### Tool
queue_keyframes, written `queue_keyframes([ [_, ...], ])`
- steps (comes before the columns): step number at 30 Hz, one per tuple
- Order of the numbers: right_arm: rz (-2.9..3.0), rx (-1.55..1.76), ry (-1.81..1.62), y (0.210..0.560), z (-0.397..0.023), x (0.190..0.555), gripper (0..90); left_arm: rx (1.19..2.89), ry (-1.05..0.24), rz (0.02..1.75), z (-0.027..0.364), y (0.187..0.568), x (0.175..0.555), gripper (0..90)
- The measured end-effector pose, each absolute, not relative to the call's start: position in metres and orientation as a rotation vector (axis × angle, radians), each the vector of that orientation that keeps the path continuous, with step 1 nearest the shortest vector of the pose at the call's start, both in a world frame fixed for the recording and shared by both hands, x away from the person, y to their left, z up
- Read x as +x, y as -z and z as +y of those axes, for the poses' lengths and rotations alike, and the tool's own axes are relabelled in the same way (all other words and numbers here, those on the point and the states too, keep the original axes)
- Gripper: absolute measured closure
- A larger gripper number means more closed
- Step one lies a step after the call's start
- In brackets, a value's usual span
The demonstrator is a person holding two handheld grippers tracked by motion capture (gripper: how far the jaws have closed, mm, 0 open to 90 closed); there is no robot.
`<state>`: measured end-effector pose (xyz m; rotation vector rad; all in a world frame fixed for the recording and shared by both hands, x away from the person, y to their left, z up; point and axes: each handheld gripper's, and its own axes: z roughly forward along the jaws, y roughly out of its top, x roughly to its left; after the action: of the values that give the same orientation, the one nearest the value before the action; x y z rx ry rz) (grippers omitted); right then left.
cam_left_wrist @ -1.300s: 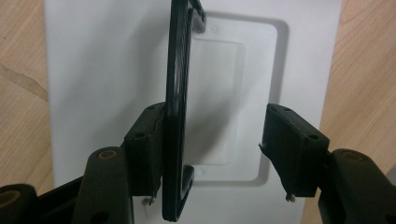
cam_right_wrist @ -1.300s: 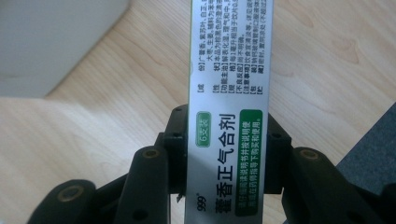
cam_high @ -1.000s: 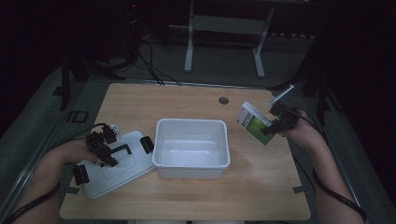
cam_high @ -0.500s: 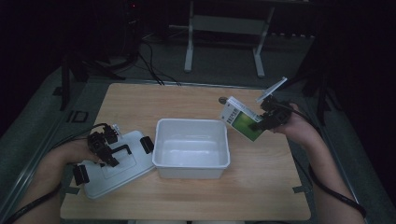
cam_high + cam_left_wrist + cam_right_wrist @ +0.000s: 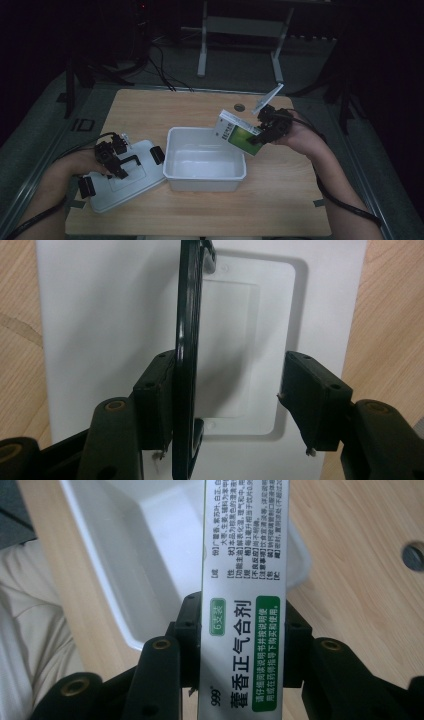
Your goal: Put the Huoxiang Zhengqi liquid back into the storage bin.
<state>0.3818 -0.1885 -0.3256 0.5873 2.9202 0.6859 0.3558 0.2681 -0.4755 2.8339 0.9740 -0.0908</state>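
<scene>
At the left of the desk (image 5: 280, 210), the left gripper (image 5: 116, 159) sits low over the white lid (image 5: 107, 187), which lies flat beside the white bin (image 5: 205, 172) and touches its left wall. Its jaws stand about half wide around the lid's raised black handle (image 5: 186, 365); the handle lies against one pad (image 5: 154, 407), the other pad is clear of it, so nothing is clamped. The left forearm comes in low from the near left corner, its hand resting near the lid.

In the middle, the bin is open and bare inside.

At the right, the right gripper (image 5: 265, 131) is clamped on the narrow sides of a green-and-white medicine box (image 5: 239, 134), held in the air, tilted, over the bin's far right corner. The right forearm reaches in from the near right, wrist bent toward the bin.

To do this step well, I judge the box should be carried further over the bin's middle, lowered close to the floor, levelled, then let go, so it does not catch the rim.
</scene>
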Motion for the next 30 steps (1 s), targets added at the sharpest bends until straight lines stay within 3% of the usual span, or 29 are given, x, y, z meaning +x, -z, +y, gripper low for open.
queue_keyframes([
  [30,3.036,0.294,-0.62,0.354,-0.131,0.362,63.4,2.837,0.105,0.971,0.269,0.479,0.355,41.5],
])
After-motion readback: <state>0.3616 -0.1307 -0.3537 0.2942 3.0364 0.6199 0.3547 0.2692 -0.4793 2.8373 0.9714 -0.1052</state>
